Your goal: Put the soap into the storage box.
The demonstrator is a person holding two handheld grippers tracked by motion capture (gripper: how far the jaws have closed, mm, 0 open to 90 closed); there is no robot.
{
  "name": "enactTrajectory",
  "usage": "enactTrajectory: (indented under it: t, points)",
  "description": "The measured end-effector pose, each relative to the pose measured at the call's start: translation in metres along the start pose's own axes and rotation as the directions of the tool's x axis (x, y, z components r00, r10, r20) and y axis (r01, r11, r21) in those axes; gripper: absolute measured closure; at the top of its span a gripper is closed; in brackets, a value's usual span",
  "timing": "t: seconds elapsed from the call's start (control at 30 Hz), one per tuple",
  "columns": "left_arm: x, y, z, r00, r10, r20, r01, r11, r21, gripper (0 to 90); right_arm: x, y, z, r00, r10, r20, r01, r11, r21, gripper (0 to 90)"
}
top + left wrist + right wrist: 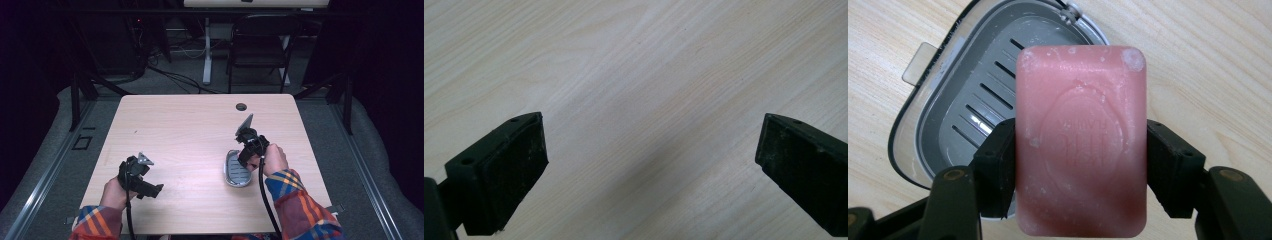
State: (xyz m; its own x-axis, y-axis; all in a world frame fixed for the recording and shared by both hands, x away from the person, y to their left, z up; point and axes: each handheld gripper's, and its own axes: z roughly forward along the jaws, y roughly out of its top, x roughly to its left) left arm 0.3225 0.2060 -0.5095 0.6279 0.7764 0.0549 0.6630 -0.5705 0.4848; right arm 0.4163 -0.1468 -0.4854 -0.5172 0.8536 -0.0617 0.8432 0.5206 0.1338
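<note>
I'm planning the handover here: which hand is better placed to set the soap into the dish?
Right. The right gripper already clamps the pink rectangular soap bar directly over the grey slotted plastic soap dish. The left gripper is open over bare table, well apart.

Grey soap dish (236, 170) on wooden table (190, 135)

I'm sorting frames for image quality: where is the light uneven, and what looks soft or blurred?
High view: the pale wooden table is lit, the room around it dark. Left gripper view: the black jaws look soft, a faint shadow lies on the wood between them. Right gripper view: the pink rectangular soap bar blurs toward its near end; the grey slotted soap dish is sharper.
</note>
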Motion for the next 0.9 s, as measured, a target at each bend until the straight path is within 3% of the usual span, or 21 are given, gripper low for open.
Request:
enactTrajectory:
  t: [0.13, 0.3, 0.33, 0.37, 0.5, 0.9]
  points:
    - [-0.0002, 0.0, 0.0, 1.0, 0.0, -0.002, 0.0, 1.0, 0.001, 0.1, 0.0049, -0.0002, 0.004, 0.9996, 0.028, -0.002, -0.028, 0.999, -0.031, 36.8]
    - [-0.0001, 0.0002, -0.0002, 1.0, 0.002, 0.003, -0.002, 1.0, 0.005, 0.1, 0.007, 0.0017, 0.0034, 0.9998, 0.017, 0.009, -0.016, 1.0, -0.011, 36.8]
    - [-0.0001, 0.0002, -0.0001, 1.0, 0.002, 0.003, -0.002, 1.0, 0.006, 0.1, 0.0063, 0.0026, 0.0027, 0.9999, -0.005, 0.011, 0.005, 1.0, 0.005, 37.0]
    - [-0.0002, 0.0002, -0.0001, 1.0, 0.002, 0.001, -0.002, 1.0, 0.008, 0.1, 0.0086, 0.0025, 0.0046, 0.9999, 0.012, 0.009, -0.013, 1.0, 0.006, 37.0]
    - [-0.0003, 0.0002, 0.0, 1.0, 0.003, 0.002, -0.003, 1.0, 0.008, 0.1, 0.0099, 0.0032, 0.0055, 1.0, 0.006, 0.008, -0.006, 1.0, 0.016, 37.0]
    - [-0.0005, 0.0002, 0.0001, 1.0, 0.003, 0.003, -0.003, 1.0, 0.007, 0.1, 0.0111, 0.0029, 0.0061, 0.9984, 0.034, -0.045, -0.033, 0.999, 0.01, 37.0]
